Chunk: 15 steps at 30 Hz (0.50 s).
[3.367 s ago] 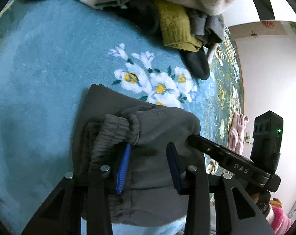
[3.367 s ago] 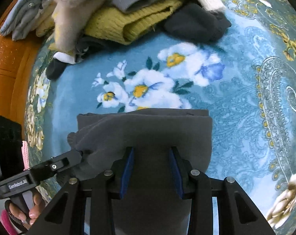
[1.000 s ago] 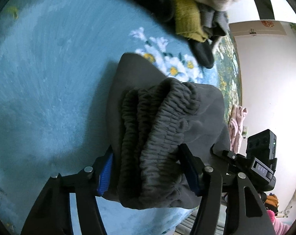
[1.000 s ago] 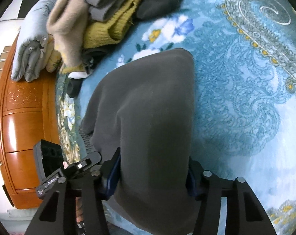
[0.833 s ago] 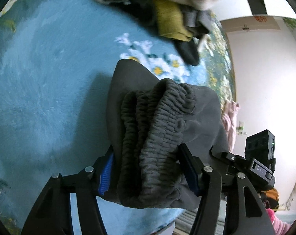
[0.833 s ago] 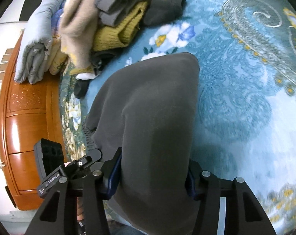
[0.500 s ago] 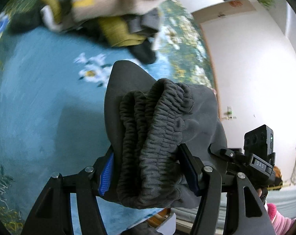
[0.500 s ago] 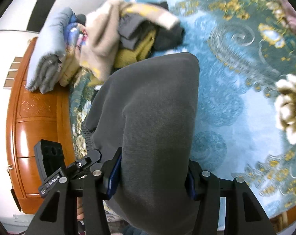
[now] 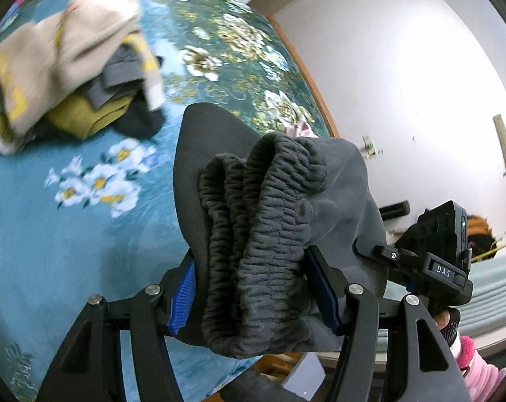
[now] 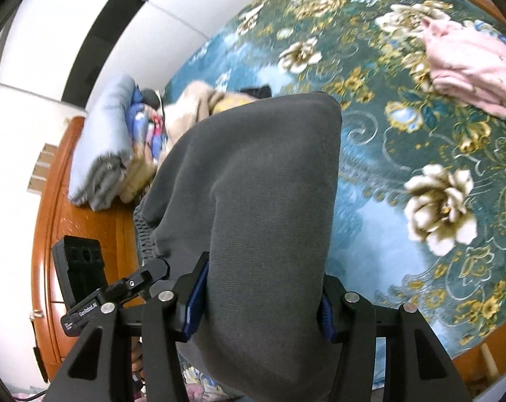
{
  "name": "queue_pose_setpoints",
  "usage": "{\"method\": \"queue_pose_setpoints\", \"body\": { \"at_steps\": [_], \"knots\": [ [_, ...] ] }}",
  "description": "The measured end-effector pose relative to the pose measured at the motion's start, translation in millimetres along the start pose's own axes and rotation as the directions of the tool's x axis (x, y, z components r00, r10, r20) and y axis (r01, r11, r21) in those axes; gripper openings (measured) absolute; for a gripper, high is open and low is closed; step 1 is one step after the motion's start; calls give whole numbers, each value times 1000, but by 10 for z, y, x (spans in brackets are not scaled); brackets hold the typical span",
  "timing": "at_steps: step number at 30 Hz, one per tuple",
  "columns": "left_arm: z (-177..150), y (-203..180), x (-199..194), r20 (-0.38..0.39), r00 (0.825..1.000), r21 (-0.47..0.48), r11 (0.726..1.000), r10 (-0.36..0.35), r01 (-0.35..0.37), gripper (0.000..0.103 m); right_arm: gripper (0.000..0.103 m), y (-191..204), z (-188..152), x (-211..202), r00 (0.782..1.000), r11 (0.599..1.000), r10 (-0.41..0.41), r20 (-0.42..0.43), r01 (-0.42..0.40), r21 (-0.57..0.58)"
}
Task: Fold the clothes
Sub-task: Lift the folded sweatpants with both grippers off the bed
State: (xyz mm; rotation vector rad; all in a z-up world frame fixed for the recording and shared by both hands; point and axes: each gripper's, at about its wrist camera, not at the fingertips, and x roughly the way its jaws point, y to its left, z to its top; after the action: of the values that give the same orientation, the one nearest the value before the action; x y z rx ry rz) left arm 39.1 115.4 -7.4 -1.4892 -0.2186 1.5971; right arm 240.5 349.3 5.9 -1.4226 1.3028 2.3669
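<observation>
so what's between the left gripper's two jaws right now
The bunched elastic waistband of the folded grey trousers fills the gap between the jaws of the left gripper, clamped from both sides. The left wrist view shows this.

Both my tongs are filled by the folded grey trousers [image 9: 273,227], which block most of my forward view. On the bed's blue flowered blanket [image 9: 51,234], the near left stretch lies open for a pass. Far left, the heap of clothes [image 9: 71,77] stands in the way. Far right, a pink garment [image 10: 467,67] takes the corner; the blanket between it and me is free.
</observation>
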Motion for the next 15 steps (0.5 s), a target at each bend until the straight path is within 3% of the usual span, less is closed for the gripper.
{"method": "queue_pose_setpoints", "body": {
  "at_steps": [8,15],
  "knots": [
    [158,-943,412,26,997,65,995,71,-73,64,57,-607,393,-576,996,997,76,42,-75,-21],
    [193,-1822,1055,48,996,20,997,70,-71,63,57,-1265,838,-1239,994,994,85,62,-81,-70]
  ]
}}
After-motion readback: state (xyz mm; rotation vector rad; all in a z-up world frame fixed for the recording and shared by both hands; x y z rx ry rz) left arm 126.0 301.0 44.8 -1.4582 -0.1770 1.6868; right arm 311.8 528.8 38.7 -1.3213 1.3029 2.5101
